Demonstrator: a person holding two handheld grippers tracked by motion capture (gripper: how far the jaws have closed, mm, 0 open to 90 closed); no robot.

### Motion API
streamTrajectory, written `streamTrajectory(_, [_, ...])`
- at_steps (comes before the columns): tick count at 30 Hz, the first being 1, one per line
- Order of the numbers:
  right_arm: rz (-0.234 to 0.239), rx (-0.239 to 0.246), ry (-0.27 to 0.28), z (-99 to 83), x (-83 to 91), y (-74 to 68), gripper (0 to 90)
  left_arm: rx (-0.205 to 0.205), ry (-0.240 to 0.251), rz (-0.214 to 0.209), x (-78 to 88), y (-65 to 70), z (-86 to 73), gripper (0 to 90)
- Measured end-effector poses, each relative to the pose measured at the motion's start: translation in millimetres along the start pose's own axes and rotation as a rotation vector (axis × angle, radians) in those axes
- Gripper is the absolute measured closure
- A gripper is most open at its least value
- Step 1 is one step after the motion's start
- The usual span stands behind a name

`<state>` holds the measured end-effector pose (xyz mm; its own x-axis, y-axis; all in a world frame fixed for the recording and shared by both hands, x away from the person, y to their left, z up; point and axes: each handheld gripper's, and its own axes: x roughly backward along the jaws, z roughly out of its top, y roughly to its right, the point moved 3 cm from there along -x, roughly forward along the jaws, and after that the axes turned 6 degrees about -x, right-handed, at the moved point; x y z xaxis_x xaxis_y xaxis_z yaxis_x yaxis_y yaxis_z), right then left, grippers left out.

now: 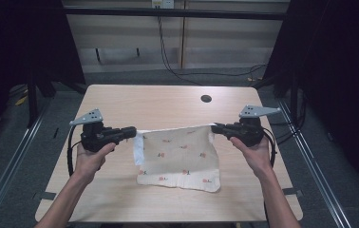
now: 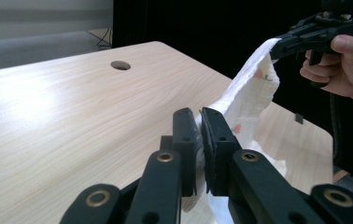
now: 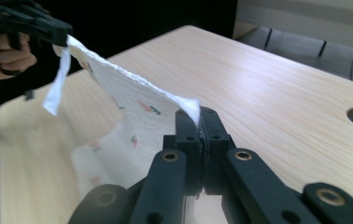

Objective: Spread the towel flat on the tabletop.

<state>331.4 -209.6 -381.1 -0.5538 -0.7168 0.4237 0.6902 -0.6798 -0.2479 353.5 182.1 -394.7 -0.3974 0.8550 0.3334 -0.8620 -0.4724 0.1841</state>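
Two corners of the cloth [image 1: 177, 156] are pinched, one in each gripper: the left gripper [image 1: 131, 132] has its fingers [image 2: 216, 144] clamped on the corner toward the desk's left edge, the right gripper [image 1: 215, 127] has its fingers [image 3: 210, 135] closed tight on the corner toward the right edge. Between them the far hem hangs taut above the middle of the desk [image 1: 120, 99], while the near hem lies on the wood toward the front edge. To do this step well, I judge both hands should keep level with each other and hold equal tension, so the printed fabric settles flat without a fold, and neither pinch should loosen until the hem rests on the desk.
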Motion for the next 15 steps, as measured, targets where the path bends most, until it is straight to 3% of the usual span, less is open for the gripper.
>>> streamTrajectory(4, [-0.057,0.001,-0.032,-4.5,-17.4,18.0,88.3,0.011,-0.045,0.032,-20.4,-21.4,-4.1,84.8])
streamTrajectory(5, [-0.057,0.001,-0.032,-4.5,-17.4,18.0,88.3,0.011,-0.045,0.032,-20.4,-21.4,-4.1,84.7])
streamTrajectory(6, [-0.072,-0.016,-0.047,-6.5,-27.3,29.3,88.3,0.029,-0.054,0.044,-29.0,-30.6,-6.0,84.7])
streamTrajectory(8, [-0.093,-0.022,-0.066,-8.2,-35.0,37.0,88.1,0.052,-0.061,0.053,-38.1,-40.4,-8.6,84.5])
streamTrajectory(10, [-0.119,-0.032,-0.094,-11.3,-44.1,45.3,87.5,0.090,-0.067,0.033,-47.0,-46.4,-11.5,84.3])
streamTrajectory(15, [-0.179,-0.055,-0.171,-27.5,-65.0,65.1,83.9,0.064,-0.131,0.072,-64.0,-53.6,-20.7,82.4])
